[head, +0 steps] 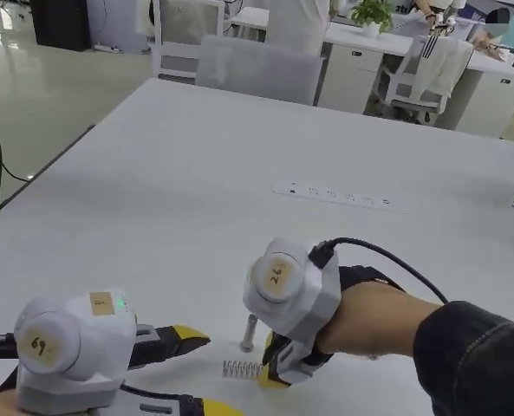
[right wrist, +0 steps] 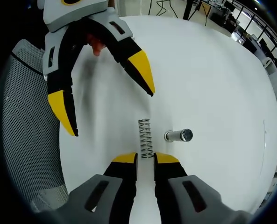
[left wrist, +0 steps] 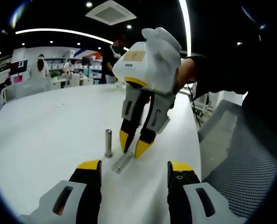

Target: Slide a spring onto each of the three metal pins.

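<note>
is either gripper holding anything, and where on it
The right gripper pinches the spring by one end; the left gripper is open, holding nothing.

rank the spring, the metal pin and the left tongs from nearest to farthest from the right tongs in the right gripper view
1. spring: one end sits between the tips of the right tongs.
2. metal pin: just right of the spring.
3. left tongs: beyond the spring, toward the upper left, open.

A power strip (head: pixel 339 196) lies on the white table (head: pixel 178 165). A grey chair (head: pixel 258 69) stands at its far edge, with a potted plant (head: pixel 374 12) beyond.
</note>
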`<state>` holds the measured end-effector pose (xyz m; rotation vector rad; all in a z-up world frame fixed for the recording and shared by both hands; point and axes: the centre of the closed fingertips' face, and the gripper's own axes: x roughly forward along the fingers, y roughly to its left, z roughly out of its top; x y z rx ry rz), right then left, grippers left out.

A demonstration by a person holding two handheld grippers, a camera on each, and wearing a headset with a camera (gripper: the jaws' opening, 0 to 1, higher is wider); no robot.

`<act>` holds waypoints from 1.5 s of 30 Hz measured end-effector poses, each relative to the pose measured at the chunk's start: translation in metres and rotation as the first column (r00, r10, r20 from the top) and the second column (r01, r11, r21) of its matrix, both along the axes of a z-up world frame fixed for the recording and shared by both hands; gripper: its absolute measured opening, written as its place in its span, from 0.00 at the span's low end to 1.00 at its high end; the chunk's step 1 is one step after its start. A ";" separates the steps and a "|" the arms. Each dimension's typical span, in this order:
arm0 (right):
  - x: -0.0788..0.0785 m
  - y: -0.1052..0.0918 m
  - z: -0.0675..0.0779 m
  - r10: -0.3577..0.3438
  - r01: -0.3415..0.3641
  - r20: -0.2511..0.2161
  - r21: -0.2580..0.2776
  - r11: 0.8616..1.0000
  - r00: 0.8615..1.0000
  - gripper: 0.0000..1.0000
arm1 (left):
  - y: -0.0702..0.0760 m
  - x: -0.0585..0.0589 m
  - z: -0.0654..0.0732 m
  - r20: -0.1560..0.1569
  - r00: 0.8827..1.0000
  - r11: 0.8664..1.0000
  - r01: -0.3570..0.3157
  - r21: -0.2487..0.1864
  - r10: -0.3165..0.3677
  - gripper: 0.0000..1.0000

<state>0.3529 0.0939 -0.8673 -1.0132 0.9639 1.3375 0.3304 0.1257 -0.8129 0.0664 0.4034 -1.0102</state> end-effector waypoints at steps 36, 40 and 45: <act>-0.042 0.003 0.067 0.068 -0.070 -0.061 -0.020 0.997 0.996 0.07 | -0.021 -0.010 0.001 0.094 0.991 0.994 0.091 0.056 -0.096 0.13; -0.044 0.003 0.070 0.071 -0.072 -0.059 -0.023 0.997 0.996 0.07 | -0.022 -0.010 0.002 0.106 0.989 0.994 0.097 0.057 -0.103 0.04; -0.045 0.009 0.077 0.076 -0.075 -0.038 0.009 0.997 0.996 0.08 | -0.023 -0.011 0.002 0.100 0.990 0.994 0.099 0.054 -0.104 0.03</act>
